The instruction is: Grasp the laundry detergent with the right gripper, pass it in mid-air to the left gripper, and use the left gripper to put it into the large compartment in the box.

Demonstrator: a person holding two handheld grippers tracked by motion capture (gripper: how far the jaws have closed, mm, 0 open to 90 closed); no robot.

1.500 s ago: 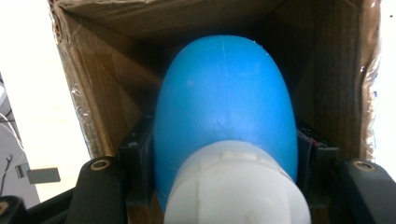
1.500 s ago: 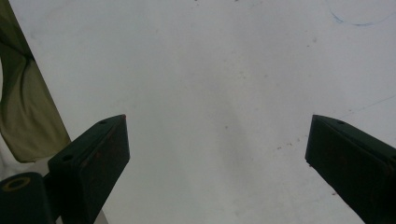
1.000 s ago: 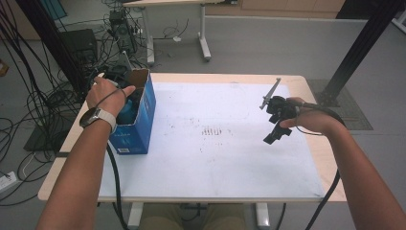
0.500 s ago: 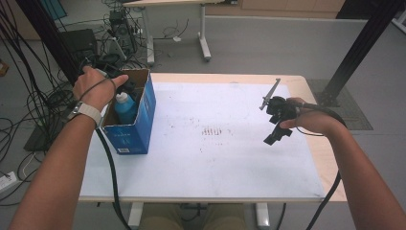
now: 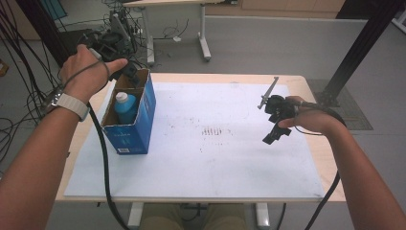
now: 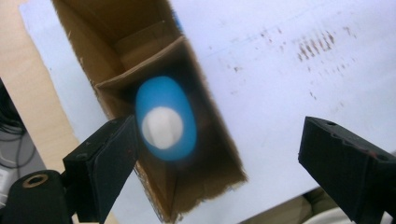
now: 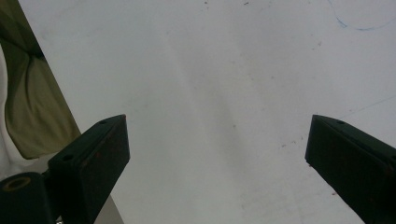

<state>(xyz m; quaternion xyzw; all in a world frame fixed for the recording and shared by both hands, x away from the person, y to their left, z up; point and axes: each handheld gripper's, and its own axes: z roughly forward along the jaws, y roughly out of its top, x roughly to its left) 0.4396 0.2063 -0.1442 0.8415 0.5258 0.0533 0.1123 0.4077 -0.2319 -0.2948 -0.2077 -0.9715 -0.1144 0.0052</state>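
Now the blue bottle (image 5: pixel 126 108) with its white cap stands upright inside the open cardboard box (image 5: pixel 143 125) at the left end of the table (image 5: pixel 306 88), and the left gripper (image 6: pixel 219 154) hangs above it, over the box's far end. Its jaws have just been opening and stand wide apart with nothing between them; in the left gripper view the bottle sits below, just beside the left jaw, untouched. It looks like the step in hand is backing out after setting the bottle down. To do that well, I would lift straight up until the jaws are over the box walls, keep them spread so neither pad catches the cap, and watch the trailing cable (image 5: pixel 103 158), which hangs beside the box and could tug it sideways. The right gripper (image 7: pixel 217 154) hovers well apart over the white sheet (image 5: pixel 230 163) on the right, jaws wide and empty.
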